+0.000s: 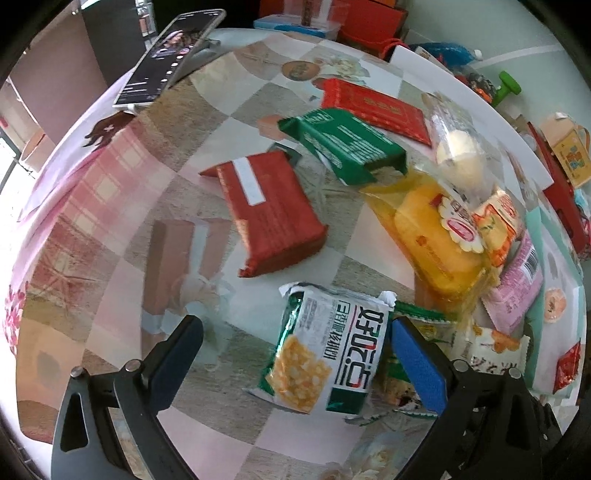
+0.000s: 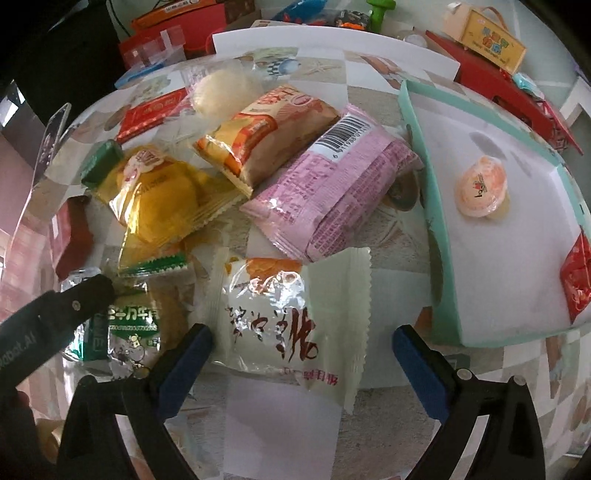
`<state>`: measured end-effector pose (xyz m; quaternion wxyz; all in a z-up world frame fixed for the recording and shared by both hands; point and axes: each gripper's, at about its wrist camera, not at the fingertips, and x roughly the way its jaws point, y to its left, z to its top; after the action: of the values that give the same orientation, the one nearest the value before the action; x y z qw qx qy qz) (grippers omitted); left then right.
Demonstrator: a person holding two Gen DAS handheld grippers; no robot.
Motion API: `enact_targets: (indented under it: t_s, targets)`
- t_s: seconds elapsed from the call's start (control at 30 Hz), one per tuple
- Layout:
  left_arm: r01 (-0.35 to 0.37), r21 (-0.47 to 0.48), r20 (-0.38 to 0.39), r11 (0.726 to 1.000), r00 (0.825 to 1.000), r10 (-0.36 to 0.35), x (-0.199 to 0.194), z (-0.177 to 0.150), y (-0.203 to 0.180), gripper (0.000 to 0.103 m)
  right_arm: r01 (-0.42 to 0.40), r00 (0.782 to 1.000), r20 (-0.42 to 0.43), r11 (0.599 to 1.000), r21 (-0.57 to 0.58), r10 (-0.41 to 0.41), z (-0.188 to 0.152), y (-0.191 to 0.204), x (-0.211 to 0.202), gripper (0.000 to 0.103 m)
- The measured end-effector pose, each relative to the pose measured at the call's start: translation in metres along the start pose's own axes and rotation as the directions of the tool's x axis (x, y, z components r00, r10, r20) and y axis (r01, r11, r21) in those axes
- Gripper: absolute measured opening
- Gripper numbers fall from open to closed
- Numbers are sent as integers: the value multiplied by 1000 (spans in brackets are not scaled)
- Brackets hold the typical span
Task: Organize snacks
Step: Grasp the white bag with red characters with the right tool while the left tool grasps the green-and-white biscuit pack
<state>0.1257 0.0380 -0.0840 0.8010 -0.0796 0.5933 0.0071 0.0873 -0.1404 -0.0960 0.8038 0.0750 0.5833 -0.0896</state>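
Snack packets lie scattered on a checked tablecloth. My left gripper [image 1: 295,354] is open, with a green-and-white cracker packet [image 1: 325,350] lying between its fingers, close to the right one. Beyond it lie a dark red packet [image 1: 269,214], a green packet [image 1: 347,144] and a yellow cake packet [image 1: 436,236]. My right gripper [image 2: 301,354] is open around a pale cream packet [image 2: 295,317] that rests on the table. A pink packet [image 2: 332,192] and an orange packet [image 2: 266,129] lie beyond it. A teal tray [image 2: 439,236] at the right holds a jelly cup [image 2: 480,184] and a red sachet [image 2: 578,273].
A phone [image 1: 170,55] leans on a stand at the table's far left. Red boxes [image 1: 369,18] and toys stand beyond the far edge. The left gripper's arm [image 2: 55,317] shows at the left of the right wrist view, over a green packet [image 2: 129,325].
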Motion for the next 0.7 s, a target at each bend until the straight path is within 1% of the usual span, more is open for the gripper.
enact_targets:
  t_s: [0.1,0.2,0.27,0.33,0.4,0.47,0.6,0.63,0.67,0.7]
  targets:
    - [-45,-10,-5,999,999,45,3,1,6,101,1,1000,1,1000,-1,-1,-1,0,-1,100]
    - [-39,-22,-12,999,999,39,5,2,10,101,2,1000,2,1000,-1,-2,-1,-1,-1,100]
    - [-36,-12,-12,999,999,36,5,2,8,92,1,1000,5,1000,-1,-1,-4,-5,-3,99]
    - [-37,18,-8,999,999,37,7,1,1,89,2,1000,6,1000,-3,-2,-6,-6,-5,98]
    - [-19,42,-8,999,1000,19,6,0,-5,87,-3,1000,11,1000,-16,3,-7,-1,-5,96]
    - [-18,58,-3,998,1000,18,6,0,-9,78,-7,1000,20,999,-39,8,-7,8,-8,90]
    - [-6,58,0,998,1000,6,6,0,-10,77,-17,999,26,997,-71,19,-8,17,-9,88]
    - [-3,56,1,998,1000,3,5,0,-10,75,-18,999,27,997,-71,20,-8,18,-9,87]
    - [-1,58,4,998,1000,1,5,1,-11,69,-20,999,28,997,-70,23,-8,19,-8,84]
    - [0,61,9,998,1000,-1,5,1,-12,66,-18,999,32,997,-69,20,-9,19,-9,83]
